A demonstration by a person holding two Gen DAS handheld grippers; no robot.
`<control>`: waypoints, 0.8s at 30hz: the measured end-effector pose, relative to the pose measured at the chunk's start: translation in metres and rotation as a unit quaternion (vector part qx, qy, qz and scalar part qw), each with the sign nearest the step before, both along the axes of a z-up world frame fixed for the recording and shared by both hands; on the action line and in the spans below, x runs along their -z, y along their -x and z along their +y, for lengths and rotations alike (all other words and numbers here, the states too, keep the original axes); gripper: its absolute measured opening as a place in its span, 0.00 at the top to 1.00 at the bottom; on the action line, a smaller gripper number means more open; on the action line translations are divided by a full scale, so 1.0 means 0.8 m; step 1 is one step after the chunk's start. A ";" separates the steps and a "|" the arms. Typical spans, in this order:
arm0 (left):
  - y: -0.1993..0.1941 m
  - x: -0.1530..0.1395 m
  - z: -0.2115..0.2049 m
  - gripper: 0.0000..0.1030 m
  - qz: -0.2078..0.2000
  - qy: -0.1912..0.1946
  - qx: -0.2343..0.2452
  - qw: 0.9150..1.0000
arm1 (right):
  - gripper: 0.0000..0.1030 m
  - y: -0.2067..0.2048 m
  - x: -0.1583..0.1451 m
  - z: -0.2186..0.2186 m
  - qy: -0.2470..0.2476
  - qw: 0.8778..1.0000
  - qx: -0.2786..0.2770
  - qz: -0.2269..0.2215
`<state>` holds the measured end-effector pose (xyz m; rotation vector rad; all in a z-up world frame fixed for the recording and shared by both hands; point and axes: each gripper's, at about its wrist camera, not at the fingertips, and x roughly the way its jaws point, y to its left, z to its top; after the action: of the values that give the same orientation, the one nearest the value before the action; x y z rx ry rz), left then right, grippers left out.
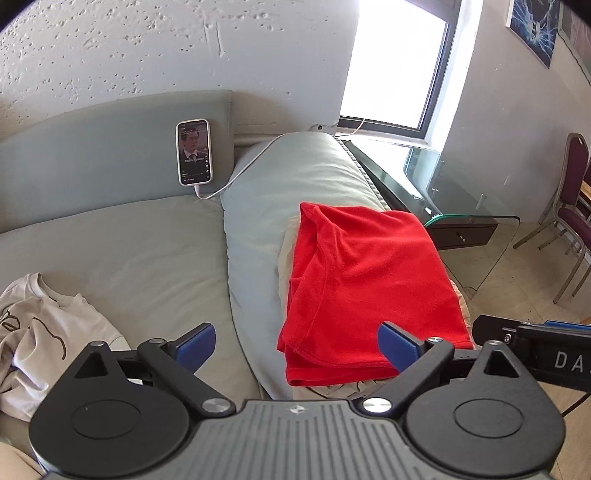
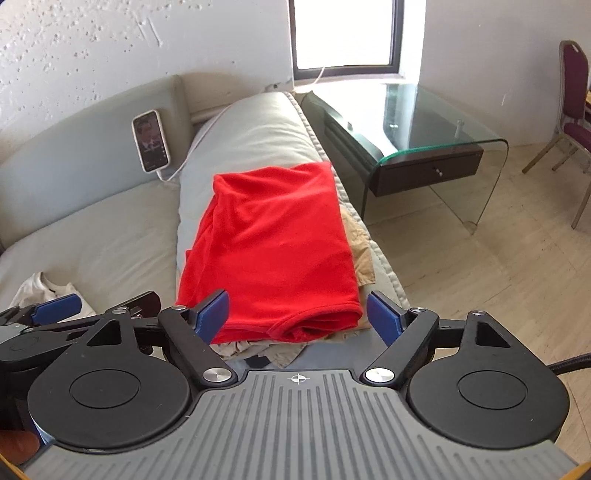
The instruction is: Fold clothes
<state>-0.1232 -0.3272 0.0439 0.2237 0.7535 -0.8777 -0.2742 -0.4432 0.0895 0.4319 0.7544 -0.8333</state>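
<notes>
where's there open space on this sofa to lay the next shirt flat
The seat cushion is bare between the backrest with the phone, the armrest and the crumpled white shirt at its near edge. The armrest's far end, beyond the folded red shirt, is also free. The near armrest is crowded: red shirt atop tan clothes.

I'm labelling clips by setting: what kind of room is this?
Probably a living room at home: a grey sofa with clothes on it, a glass side table under a window, and a maroon chair.
</notes>
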 end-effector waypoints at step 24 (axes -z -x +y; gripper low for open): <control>0.025 0.022 0.002 0.02 -0.004 -0.025 0.028 0.999 | 0.16 0.004 0.013 0.026 0.028 0.999 0.013 0.036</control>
<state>-0.1436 -0.3256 0.0262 0.2938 0.7654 -0.9114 -0.2775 -0.4221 0.0789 0.3636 0.7913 -0.8963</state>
